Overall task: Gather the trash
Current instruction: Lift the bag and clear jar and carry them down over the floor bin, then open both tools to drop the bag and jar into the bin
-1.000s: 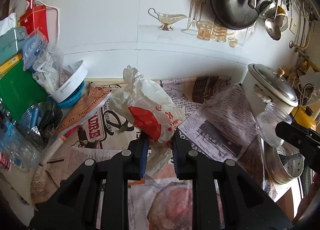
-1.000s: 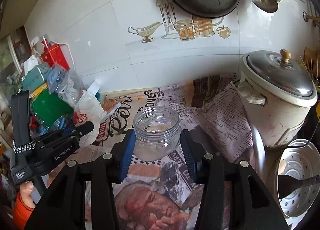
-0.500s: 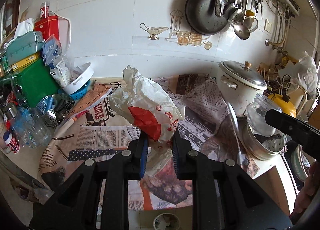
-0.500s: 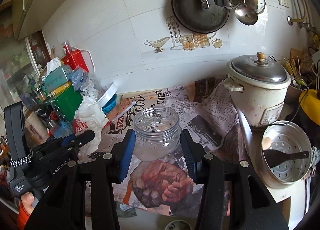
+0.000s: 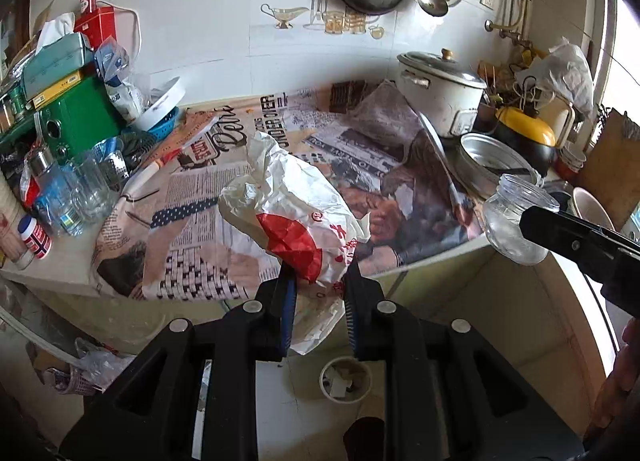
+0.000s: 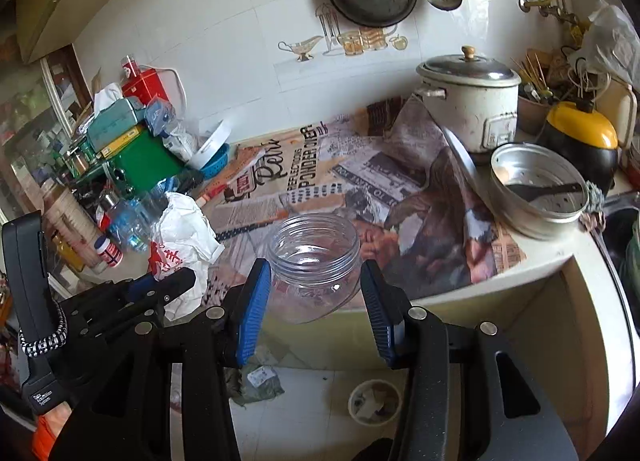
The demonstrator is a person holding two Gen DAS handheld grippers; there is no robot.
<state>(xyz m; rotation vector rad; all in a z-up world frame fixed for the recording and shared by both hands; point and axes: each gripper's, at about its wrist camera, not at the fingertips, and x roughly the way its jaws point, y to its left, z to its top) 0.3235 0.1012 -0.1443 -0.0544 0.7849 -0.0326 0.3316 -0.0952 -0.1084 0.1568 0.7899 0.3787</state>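
The crumpled white-and-red plastic bag (image 5: 294, 217) looked light, soft and limp, likely to sag and slip unless taken by a bunched fold, which is where the left tongs (image 5: 320, 301) had it: closed about as tight as they go, with the bag's lower part pinched between the blue pads and the rest billowing up ahead of the fingers. The clear jar (image 6: 314, 267) seemed light but rigid and smooth-walled, probably plastic, so a grip across its body below the threaded neck suits it. The right tongs (image 6: 316, 301) stood partly open around it, both pads against its sides, carrying it upright with its lidless mouth showing. Both items hung off the newspaper-covered surface (image 5: 200, 221), which lay ahead of the tongs. Below and slightly ahead of them a small round waste bin (image 6: 374, 401) sat on the floor, with scraps in it.
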